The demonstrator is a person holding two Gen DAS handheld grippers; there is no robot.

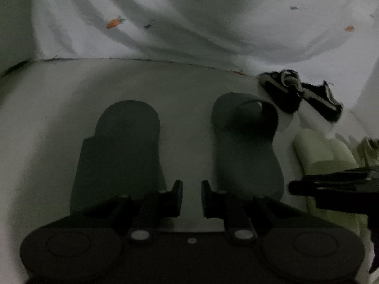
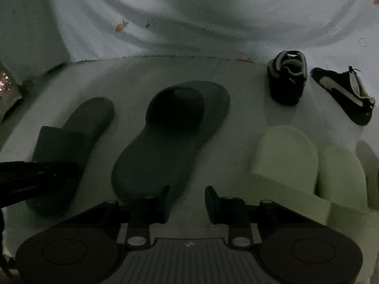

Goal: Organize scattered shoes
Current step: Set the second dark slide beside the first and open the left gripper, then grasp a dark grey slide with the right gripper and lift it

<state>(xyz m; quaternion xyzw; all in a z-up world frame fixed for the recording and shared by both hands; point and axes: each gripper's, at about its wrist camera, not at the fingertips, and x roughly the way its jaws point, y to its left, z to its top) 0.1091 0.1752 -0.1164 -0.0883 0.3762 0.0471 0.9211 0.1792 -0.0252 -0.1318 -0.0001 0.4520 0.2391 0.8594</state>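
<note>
The light is dim. Two grey slides lie side by side on the pale floor, pointing opposite ways: one [image 1: 118,146] has its strap near me, the other [image 1: 246,146] has its strap at the far end. My left gripper [image 1: 191,191] hovers low between their near ends, open and holding nothing. My right gripper [image 2: 188,198] is also open with nothing in it, just right of the middle grey slide's heel [image 2: 170,137]. Beside it to the right are two pale green slides [image 2: 284,156]. Two black sneakers [image 2: 287,78] [image 2: 343,94] lie farther back on the right.
A white cloth with a carrot print [image 2: 165,11] hangs along the back and meets the floor. A shiny object [image 2: 4,85] sits at the far left edge. The left gripper's dark body [image 2: 35,177] crosses the left grey slide [image 2: 71,142].
</note>
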